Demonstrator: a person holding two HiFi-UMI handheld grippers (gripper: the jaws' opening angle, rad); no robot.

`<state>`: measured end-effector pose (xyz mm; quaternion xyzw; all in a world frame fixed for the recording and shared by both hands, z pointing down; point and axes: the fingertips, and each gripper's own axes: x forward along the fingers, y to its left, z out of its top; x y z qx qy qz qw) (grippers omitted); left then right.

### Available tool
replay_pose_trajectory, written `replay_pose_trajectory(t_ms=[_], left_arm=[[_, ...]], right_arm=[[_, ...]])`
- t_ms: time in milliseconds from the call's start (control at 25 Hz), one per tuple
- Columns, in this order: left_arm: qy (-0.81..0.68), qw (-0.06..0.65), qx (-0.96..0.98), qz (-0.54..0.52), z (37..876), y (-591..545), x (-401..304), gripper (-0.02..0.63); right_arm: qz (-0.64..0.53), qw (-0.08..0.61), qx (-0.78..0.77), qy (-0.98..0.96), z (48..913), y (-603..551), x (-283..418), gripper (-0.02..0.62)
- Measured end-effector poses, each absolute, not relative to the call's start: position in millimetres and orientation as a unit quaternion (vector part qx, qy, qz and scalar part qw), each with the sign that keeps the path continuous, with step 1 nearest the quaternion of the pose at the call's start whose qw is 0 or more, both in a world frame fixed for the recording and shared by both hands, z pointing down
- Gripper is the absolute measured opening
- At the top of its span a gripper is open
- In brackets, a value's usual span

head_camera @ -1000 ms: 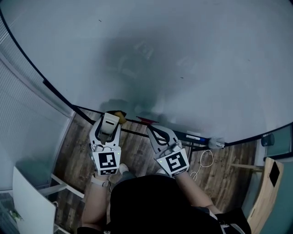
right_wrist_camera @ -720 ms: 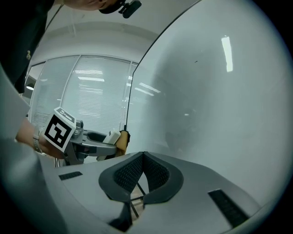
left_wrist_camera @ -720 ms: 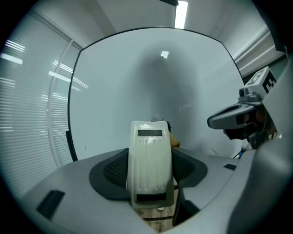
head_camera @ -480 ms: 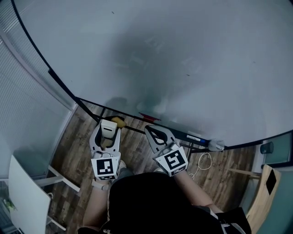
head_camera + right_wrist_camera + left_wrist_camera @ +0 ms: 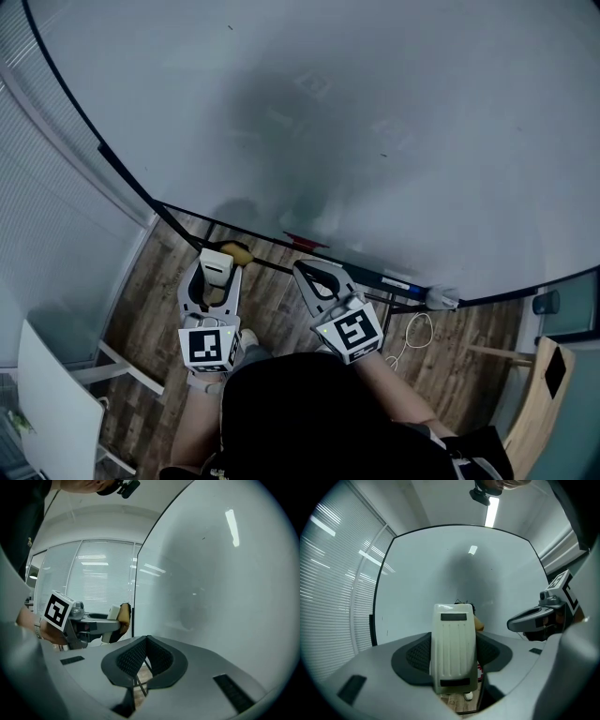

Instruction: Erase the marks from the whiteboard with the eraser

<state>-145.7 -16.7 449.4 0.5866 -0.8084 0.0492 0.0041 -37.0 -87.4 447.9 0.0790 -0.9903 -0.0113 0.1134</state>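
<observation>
The whiteboard (image 5: 394,122) fills the upper head view; it carries faint grey smudges (image 5: 314,84) and the person's shadow. My left gripper (image 5: 217,274) is shut on the eraser (image 5: 219,263), a white plastic block with a yellow felt side (image 5: 240,251), held low near the board's bottom edge and apart from its surface. In the left gripper view the eraser (image 5: 454,646) stands upright between the jaws. My right gripper (image 5: 307,271) is shut with nothing in it, beside the left one. In the right gripper view its pads (image 5: 146,654) meet, facing the whiteboard (image 5: 215,573).
A ledge under the board holds a red item (image 5: 306,240), a blue marker (image 5: 397,281) and a white lump (image 5: 443,298). A cable (image 5: 422,328) lies on the wood floor. A wooden chair (image 5: 551,375) stands right, a white table (image 5: 56,403) left, by blinds (image 5: 47,187).
Both grippers have drawn slightly down and back from the board. The left one still holds the eraser and the right one stays shut.
</observation>
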Motion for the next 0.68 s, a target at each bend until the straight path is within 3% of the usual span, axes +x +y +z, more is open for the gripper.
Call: replay_pose_trajectory(t_ms=[440, 680], left_arm=[[-0.78, 0.02, 0.626, 0.01, 448.9, -21.4, -146.9, 0.267], [-0.774, -0.024, 0.632, 0.032, 441.2, -23.5, -140.2, 0.267]], right_arm=[[-0.018, 0.112, 0.091, -0.989, 442.7, -95.6, -36.1, 0.026], [-0.02, 0.111, 0.096, -0.989, 441.3, -96.9, -33.0, 0.026]])
